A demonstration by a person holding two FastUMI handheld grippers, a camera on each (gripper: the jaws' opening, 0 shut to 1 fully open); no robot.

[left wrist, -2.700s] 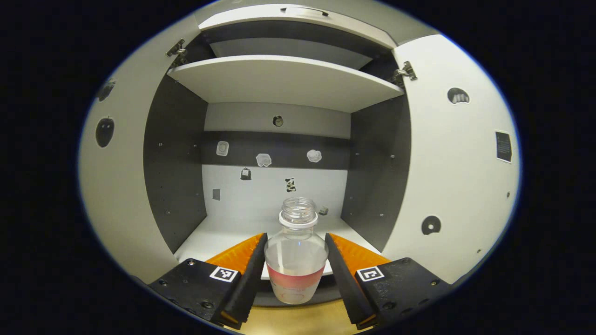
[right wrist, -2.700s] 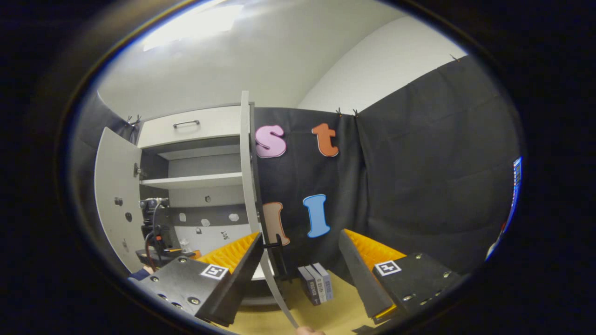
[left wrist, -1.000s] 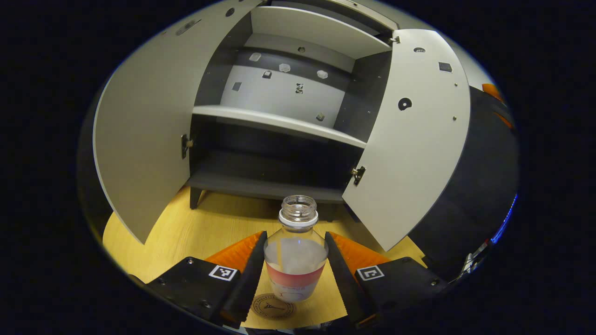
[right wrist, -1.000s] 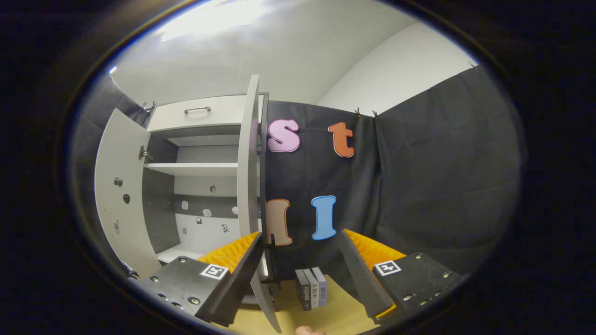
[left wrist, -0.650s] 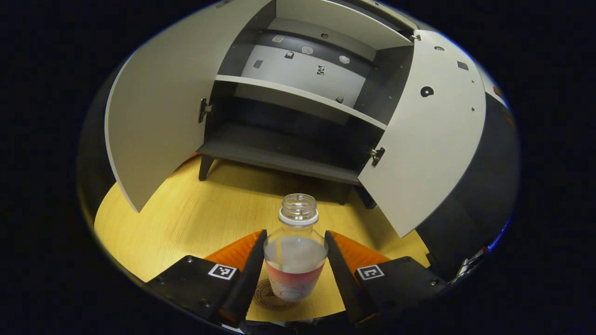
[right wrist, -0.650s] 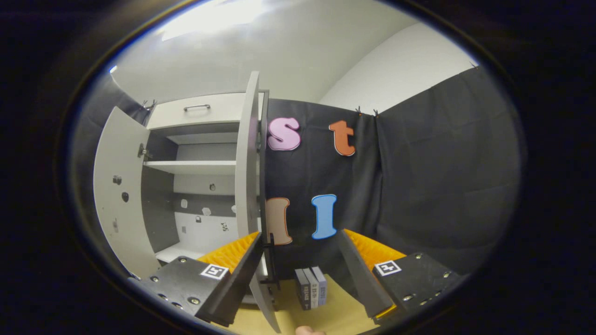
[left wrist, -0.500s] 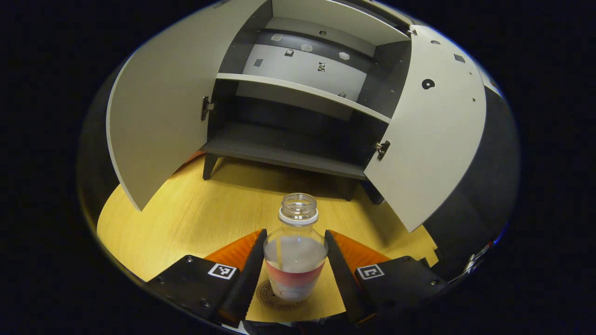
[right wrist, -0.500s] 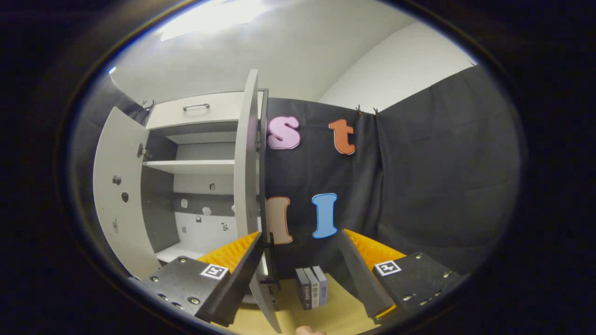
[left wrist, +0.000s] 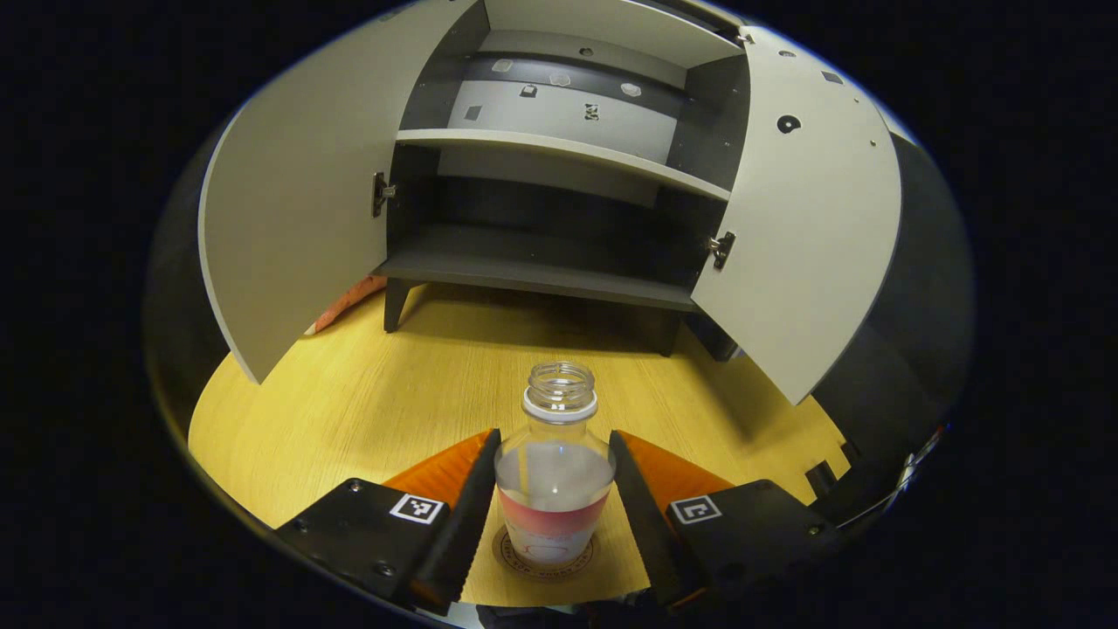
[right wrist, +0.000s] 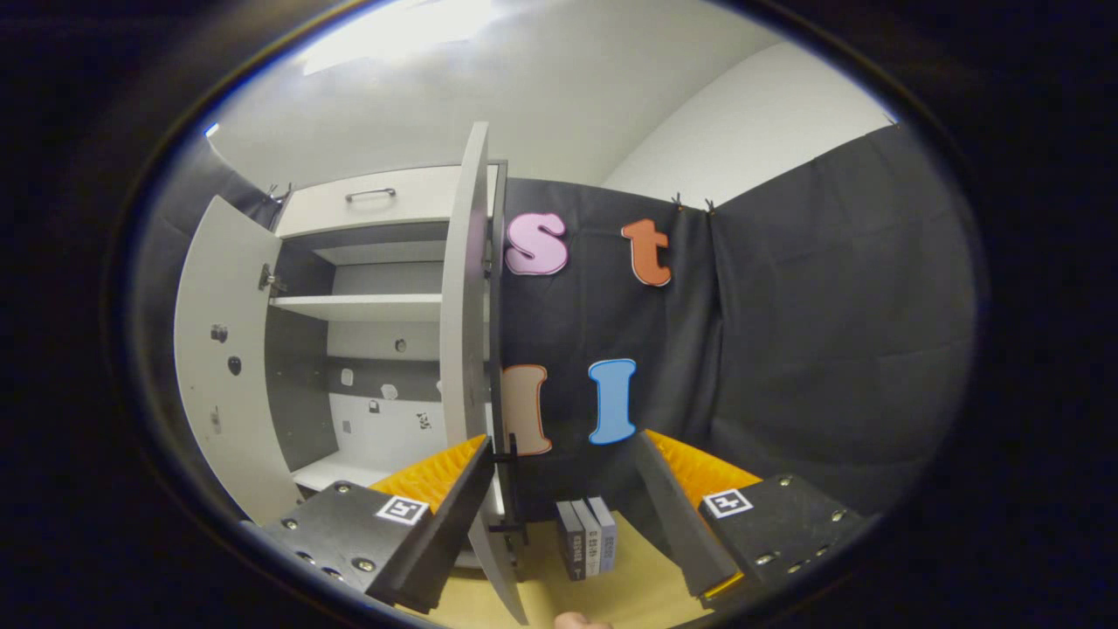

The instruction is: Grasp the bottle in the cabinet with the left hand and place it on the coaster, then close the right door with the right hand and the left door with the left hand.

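Observation:
In the left gripper view a clear bottle [left wrist: 554,489] with no cap, a red label band and some liquid stands upright between the fingers of my left gripper [left wrist: 553,438], which is shut on its body. The bottle's base is over a round brown coaster [left wrist: 588,559] on the wooden table [left wrist: 393,393]; contact with the coaster cannot be told. Behind it the cabinet is open, with its left door [left wrist: 288,201] and right door [left wrist: 803,227] both swung outward. My right gripper [right wrist: 563,494] is open and holds nothing, just right of the right door's edge [right wrist: 465,349].
The cabinet's light shelf [left wrist: 559,153] and dark bottom board [left wrist: 533,271] carry nothing. In the right gripper view a few upright books [right wrist: 585,537] stand on the table by the black cloth wall. The cabinet's left door [right wrist: 218,367] shows farther left.
My left gripper carried the bottle out of the cabinet, drew back and lowered it over the coaster. The right gripper has barely moved and stays open.

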